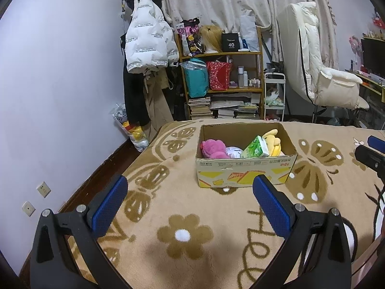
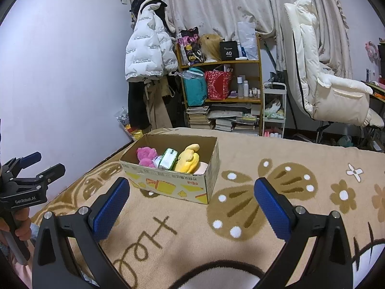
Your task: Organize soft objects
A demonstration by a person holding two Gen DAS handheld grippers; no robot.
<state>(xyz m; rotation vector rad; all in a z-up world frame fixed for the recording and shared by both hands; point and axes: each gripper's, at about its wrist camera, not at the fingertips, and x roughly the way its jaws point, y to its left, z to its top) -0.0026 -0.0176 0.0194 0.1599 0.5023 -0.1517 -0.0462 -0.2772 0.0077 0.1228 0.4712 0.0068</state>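
A cardboard box [image 1: 245, 171] was seen in the middle of the left wrist picture, set on a tan blanket [image 1: 192, 216] with brown flowers and butterflies on it. The soft things had been packed inside it, most likely so they could all be kept in one place: a pink plush toy [image 1: 213, 148] at the left end, a small white and purple thing [image 1: 233, 153] beside it (too hidden to be named), a green tissue pack [image 1: 256, 147] leaned up against a yellow plush toy [image 1: 274, 142] at the right end. The pack was tilted, probably because it had been squeezed in between the toys. No soft thing was seen left out on the blanket, so the job was judged to be nearly done or done. The left gripper [image 1: 190, 192] was held low in the picture, in front of the box, with its blue pads spread wide and nothing between them. The right gripper [image 2: 192, 195] was held the same way, wide apart and empty, with the box seen a little to the upper left of it. Both were kept back from the box, perhaps because nothing more needed to be grabbed.
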